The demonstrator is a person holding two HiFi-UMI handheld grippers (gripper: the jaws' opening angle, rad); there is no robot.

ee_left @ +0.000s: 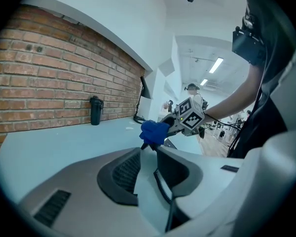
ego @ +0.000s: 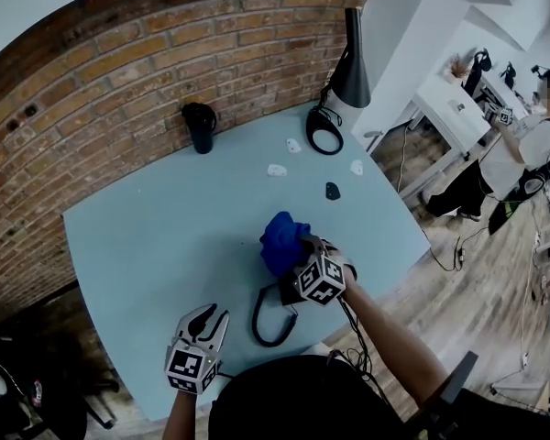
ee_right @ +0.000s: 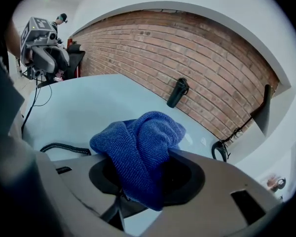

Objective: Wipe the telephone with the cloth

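Note:
A blue cloth [ego: 282, 236] hangs bunched from my right gripper [ego: 300, 248], which is shut on it above the table's near middle. In the right gripper view the cloth [ee_right: 138, 147] fills the gap between the jaws of that gripper [ee_right: 143, 172]. Just under and left of it lies the black telephone [ego: 280, 293], mostly hidden, with its coiled cord [ego: 268, 324] looping toward me; the cord [ee_right: 64, 148] also shows on the table. My left gripper [ego: 213, 312] hovers near the front edge, left of the cord, slightly open and empty [ee_left: 148, 151].
The light blue table [ego: 165, 236] backs onto a brick wall. A black cup [ego: 199, 126] stands at the back, a black lamp [ego: 348, 62] with a ring base [ego: 324, 131] at the back right. Small white pieces [ego: 276, 170] and a black one [ego: 333, 191] lie nearby. A person [ego: 522, 154] stands far right.

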